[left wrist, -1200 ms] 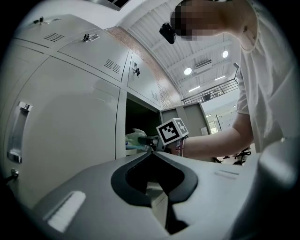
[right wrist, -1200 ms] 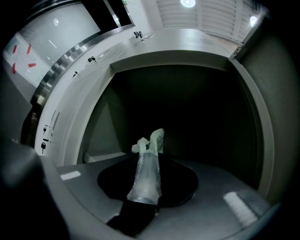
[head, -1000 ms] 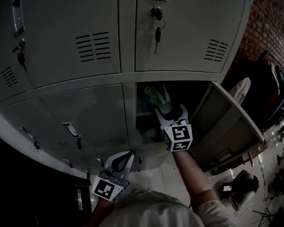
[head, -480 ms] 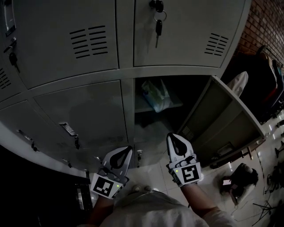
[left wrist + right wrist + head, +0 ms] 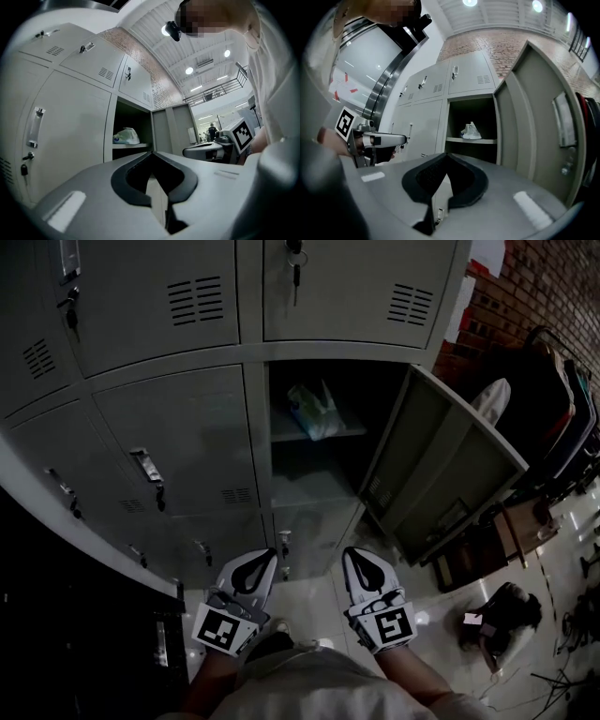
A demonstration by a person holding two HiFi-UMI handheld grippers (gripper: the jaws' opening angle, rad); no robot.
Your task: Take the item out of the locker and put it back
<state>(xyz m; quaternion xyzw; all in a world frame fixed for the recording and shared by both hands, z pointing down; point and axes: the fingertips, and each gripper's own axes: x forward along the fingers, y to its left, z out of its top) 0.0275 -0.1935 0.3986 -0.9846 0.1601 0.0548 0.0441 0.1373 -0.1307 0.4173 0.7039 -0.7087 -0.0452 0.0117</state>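
My left tongs (image 5: 263, 560) and right tongs (image 5: 354, 557) are pressed together, empty, at bottom centre. What looks like a bag (image 5: 312, 411) lies on the shelf of the open locker (image 5: 315, 476)

Clear way into open compartment (image 5: 311, 482), door (image 5: 442, 470) wide aside at right.

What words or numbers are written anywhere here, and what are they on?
No text here is clear enough to quote.
Bag on the locker shelf: bluish print, too blurred to read.
Left cube and right cube: black-and-white square patterns, not letters.
Locker doors: no number or label can be made out.
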